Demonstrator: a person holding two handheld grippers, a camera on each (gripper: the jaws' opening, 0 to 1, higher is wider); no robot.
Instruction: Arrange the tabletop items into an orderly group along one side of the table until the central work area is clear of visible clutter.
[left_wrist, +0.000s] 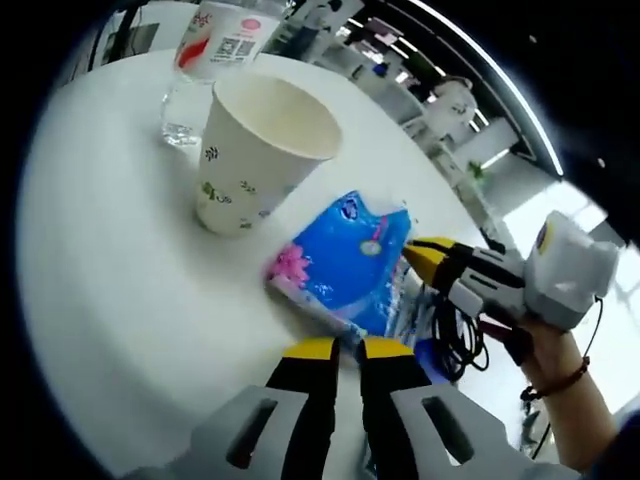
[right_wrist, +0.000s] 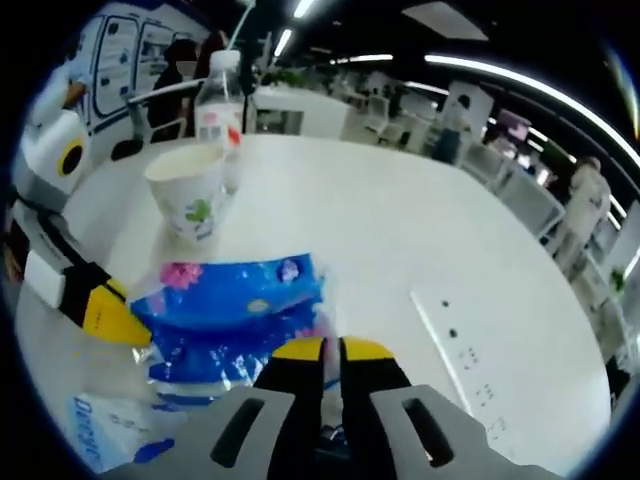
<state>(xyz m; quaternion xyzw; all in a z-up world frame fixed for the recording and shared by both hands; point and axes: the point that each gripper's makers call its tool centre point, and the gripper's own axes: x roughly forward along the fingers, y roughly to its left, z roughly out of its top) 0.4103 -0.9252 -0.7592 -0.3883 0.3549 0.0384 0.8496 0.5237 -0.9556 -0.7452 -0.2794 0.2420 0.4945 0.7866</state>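
Here one paper cup (left_wrist: 258, 150), one bottle (left_wrist: 205, 70) cropped at its top, and one blue tissue pack (left_wrist: 345, 262) pinched by both grippers (left_wrist: 345, 350) (right_wrist: 322, 350).

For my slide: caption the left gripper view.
Two grippers meet at a blue plastic tissue pack beside a white paper cup.

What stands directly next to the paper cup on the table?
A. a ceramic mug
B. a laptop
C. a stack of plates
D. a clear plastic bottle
D: a clear plastic bottle with a red-and-white label stands right beside the paper cup on the white table.
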